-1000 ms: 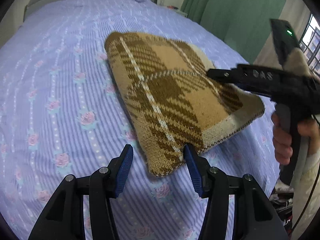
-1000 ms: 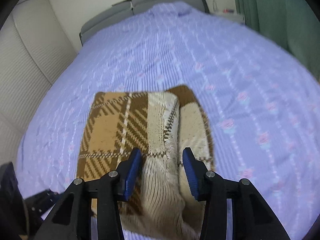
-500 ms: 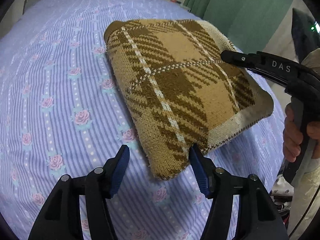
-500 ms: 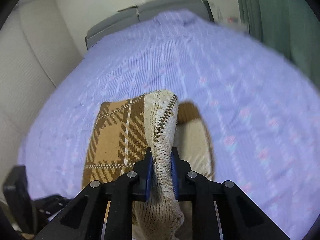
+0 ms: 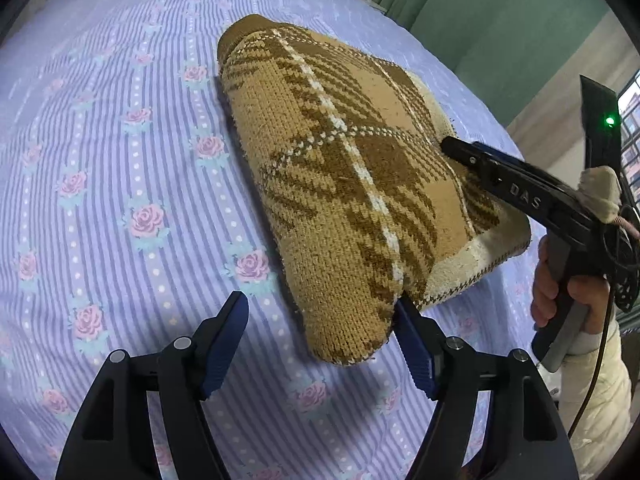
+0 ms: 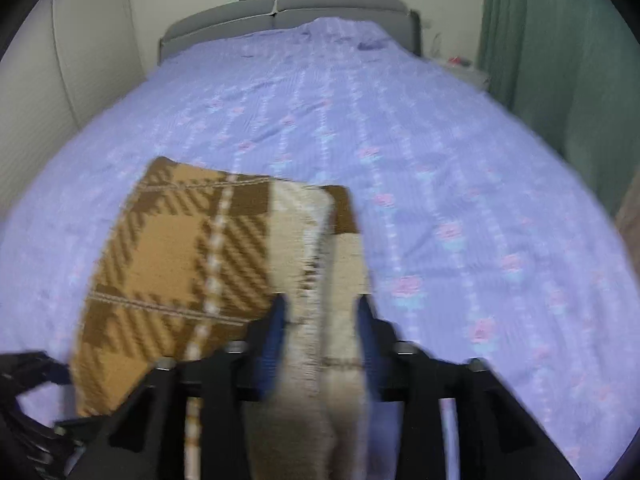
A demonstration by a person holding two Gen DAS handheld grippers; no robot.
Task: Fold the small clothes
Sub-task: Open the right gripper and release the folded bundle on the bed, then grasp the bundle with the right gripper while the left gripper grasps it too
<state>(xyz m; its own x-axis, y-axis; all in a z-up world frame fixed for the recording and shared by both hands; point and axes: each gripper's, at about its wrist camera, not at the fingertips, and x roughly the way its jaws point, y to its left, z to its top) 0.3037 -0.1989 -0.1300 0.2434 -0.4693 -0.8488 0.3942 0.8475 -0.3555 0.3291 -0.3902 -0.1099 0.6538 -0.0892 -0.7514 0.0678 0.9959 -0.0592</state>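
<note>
One folded plaid knit garment is laid on the lilac floral bedspread, and two grippers are counted. The left gripper is spread wide and holds nothing, its right pad touching the garment's near rounded corner; the right gripper is likewise released, straddling the cream ribbed hem, though that view is blurred. Beyond the garment's far edge, open bedspread extends to one grey headboard, with green curtains alongside.

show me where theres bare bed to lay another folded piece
Bare bedspread runs from the sweater to the headboard and toward the curtain. Crowded: the near edge, around both hand-held grippers, left and right.
</note>
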